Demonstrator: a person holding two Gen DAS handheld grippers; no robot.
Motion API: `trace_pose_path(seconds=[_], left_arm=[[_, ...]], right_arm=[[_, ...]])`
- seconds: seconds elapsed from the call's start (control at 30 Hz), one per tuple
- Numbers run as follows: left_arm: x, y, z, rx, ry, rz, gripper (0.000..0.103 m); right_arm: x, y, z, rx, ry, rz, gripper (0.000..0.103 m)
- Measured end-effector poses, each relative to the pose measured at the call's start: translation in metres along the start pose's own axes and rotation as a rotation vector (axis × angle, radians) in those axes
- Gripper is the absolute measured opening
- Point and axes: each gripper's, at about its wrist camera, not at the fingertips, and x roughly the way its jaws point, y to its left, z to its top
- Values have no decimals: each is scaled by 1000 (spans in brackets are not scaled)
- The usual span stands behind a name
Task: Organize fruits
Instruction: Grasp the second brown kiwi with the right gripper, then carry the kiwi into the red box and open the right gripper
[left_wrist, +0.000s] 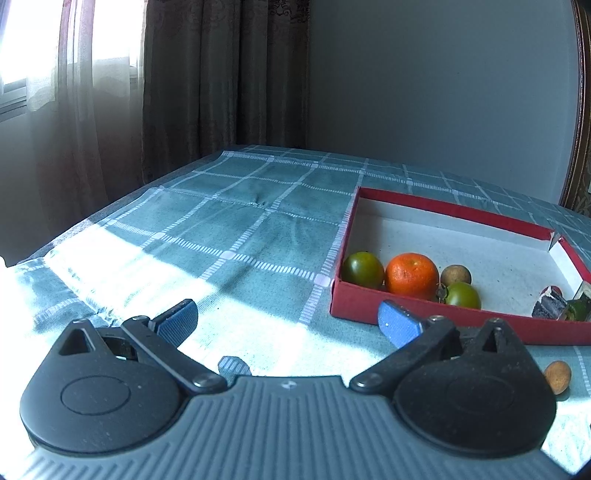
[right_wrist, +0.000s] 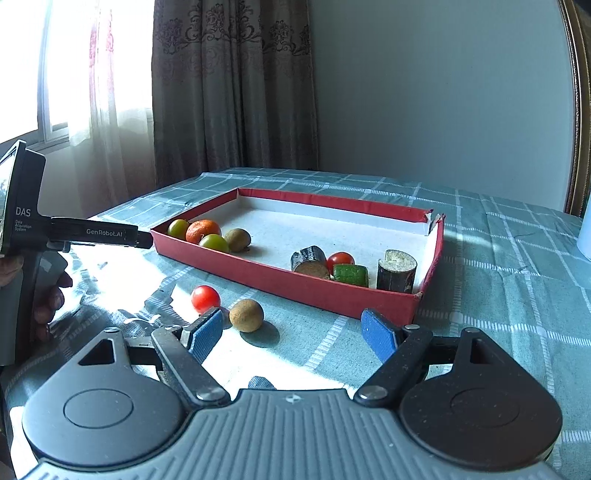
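Note:
A red shallow box (right_wrist: 284, 284) (left_wrist: 436, 317) lies on the checked tablecloth. Its left end holds two green tomatoes (right_wrist: 178, 228), an orange (right_wrist: 202, 231) (left_wrist: 411, 275) and a brown fruit (right_wrist: 237, 239). Its right end holds two dark cane pieces (right_wrist: 396, 271), a red tomato (right_wrist: 340, 259) and a green chunk (right_wrist: 351, 274). Outside, in front of the box, lie a red tomato (right_wrist: 205, 298) and a brown round fruit (right_wrist: 246, 315) (left_wrist: 557, 376). My right gripper (right_wrist: 293, 334) is open and empty, just behind them. My left gripper (left_wrist: 288, 321) is open and empty, left of the box.
The left gripper's body (right_wrist: 92, 236) reaches in from the left in the right wrist view. Curtains and a window stand behind the table's far left edge (left_wrist: 110, 206). A grey wall is at the back. A white object (right_wrist: 585, 236) stands at the right.

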Motion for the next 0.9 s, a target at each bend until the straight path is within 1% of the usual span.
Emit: trace_pose_path(seconds=[0.3,0.53,0.57,0.6,0.63,0.67,0.73,0.77,0.8,0.83,0.9], left_arm=[[1,2,0,-9,-5,-6,103],[1,2,0,-10,-4,-8,103],[1,2,0,-10,-4,-7,103],[1,2,0,-9,-4,-8,103],[1,2,0,-10,-3,-8,103],[1,2,0,-10,-2,-8,103],[1,2,0,-11,-3,-9,103],[1,2,0,-11,-3,-9,103],[1,2,0,-11,-3,-10,103],[1,2,0,-11,-2,-10,103],[1,2,0,-11,-3,-10,103]], right_arm=[[11,13,3,-61,34,9,82],[30,22,11,-108,61,22,82],[34,23,13,-115,65,24,80],[38,24,14,-122,74,25,77],[43,25,15,-127,93,29,71],[47,25,16,-126,112,34,61],[55,24,16,-122,155,43,50],[56,24,16,-115,158,43,41],[55,23,15,-110,156,38,36],[53,22,15,-105,153,36,25],[51,20,14,-92,148,35,25]])
